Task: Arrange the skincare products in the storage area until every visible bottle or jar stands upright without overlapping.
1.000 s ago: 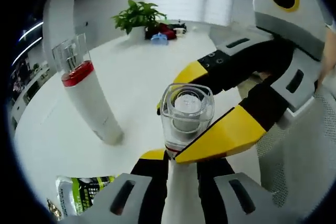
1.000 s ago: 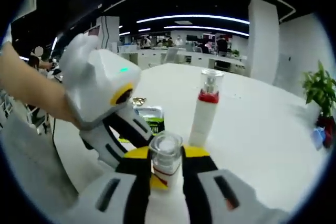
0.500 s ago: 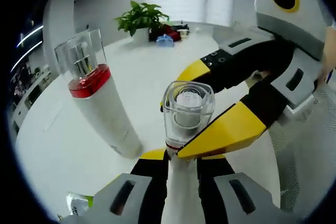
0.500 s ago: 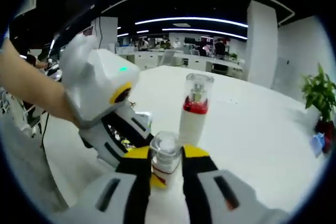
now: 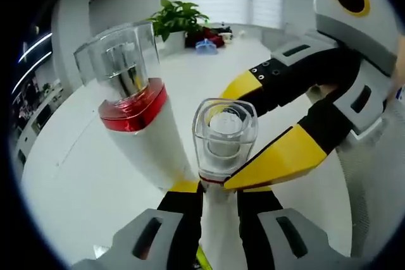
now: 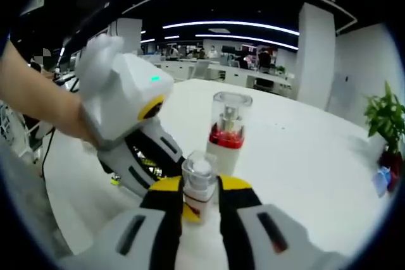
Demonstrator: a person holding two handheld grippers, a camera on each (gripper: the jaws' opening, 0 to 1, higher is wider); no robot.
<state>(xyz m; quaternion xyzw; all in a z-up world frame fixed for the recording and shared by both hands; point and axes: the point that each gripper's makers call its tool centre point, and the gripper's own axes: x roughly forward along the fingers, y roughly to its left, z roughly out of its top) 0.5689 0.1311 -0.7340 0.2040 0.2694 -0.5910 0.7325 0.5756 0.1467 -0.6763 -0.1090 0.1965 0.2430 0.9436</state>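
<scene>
With both grippers, left (image 5: 218, 188) and right (image 6: 201, 197), clamping 1 bottle (image 5: 224, 140) at frame centre, lower upright beside, not touching, pump bottle (image 5: 142, 118) upper left.

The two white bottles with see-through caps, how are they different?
The held bottle is clamped by both the left gripper and the right gripper, while the standing bottle stands free on the white table, with no gripper on it. The red band under the standing bottle's cap is wide and bright; the held bottle shows only a thin red line there. Both have white bodies and clear caps over a pump.
</scene>
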